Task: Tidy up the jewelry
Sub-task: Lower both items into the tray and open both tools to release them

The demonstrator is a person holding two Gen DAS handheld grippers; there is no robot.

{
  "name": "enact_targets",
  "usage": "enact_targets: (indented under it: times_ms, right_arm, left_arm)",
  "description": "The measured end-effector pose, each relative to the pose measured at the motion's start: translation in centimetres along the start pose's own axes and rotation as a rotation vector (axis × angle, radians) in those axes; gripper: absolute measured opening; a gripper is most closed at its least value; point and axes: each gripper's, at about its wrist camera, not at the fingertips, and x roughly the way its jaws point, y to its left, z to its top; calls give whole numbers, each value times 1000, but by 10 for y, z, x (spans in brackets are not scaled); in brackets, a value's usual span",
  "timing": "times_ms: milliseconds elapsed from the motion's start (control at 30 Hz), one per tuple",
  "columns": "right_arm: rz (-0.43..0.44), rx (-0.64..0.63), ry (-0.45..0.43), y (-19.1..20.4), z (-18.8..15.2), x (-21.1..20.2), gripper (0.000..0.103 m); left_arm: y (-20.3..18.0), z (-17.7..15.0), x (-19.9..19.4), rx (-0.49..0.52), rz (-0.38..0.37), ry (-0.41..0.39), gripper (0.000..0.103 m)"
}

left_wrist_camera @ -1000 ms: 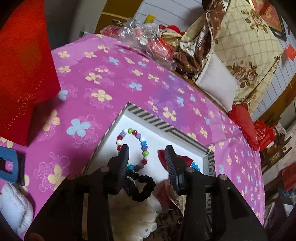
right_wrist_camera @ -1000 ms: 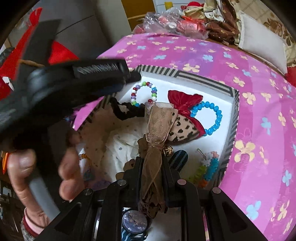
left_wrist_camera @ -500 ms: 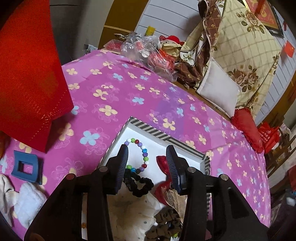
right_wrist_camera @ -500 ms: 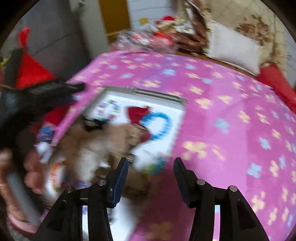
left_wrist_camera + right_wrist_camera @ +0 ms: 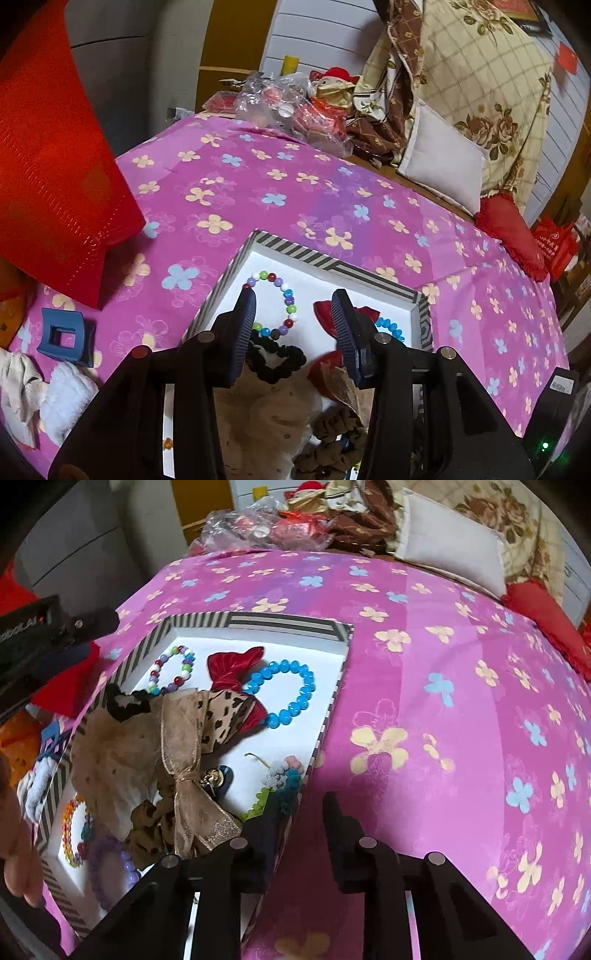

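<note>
A white tray with a striped rim (image 5: 284,622) (image 5: 295,251) lies on the pink flowered cloth. It holds a multicolour bead bracelet (image 5: 173,670) (image 5: 286,295), a blue bead bracelet (image 5: 291,692), a red bow (image 5: 232,672), a tan sheer bow (image 5: 184,746), a black scrunchie (image 5: 277,363) and other hair pieces. My left gripper (image 5: 293,332) is open and empty above the tray's near part. My right gripper (image 5: 299,812) is open and empty over the tray's right rim.
A blue claw clip (image 5: 64,338) and white fluffy pieces (image 5: 62,402) lie on the cloth left of the tray. A red bag (image 5: 48,147) stands at the left. Plastic bags (image 5: 291,107), pillows (image 5: 439,170) and a red cushion (image 5: 511,234) line the far edge.
My right gripper let go of the tan bow, which now lies in the tray, and moved right over the rim. My left gripper pulled back and up a little.
</note>
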Motion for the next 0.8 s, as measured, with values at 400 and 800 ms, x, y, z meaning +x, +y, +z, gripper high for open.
enact_targets:
  times_ms: [400, 800]
  right_arm:
    - [-113, 321, -23, -116, -35, -31, 15]
    - [-224, 406, -53, -218, -60, -55, 15]
  left_arm:
    - [-52, -17, -17, 125, -58, -35, 42]
    - [-96, -50, -41, 242, -51, -91, 61]
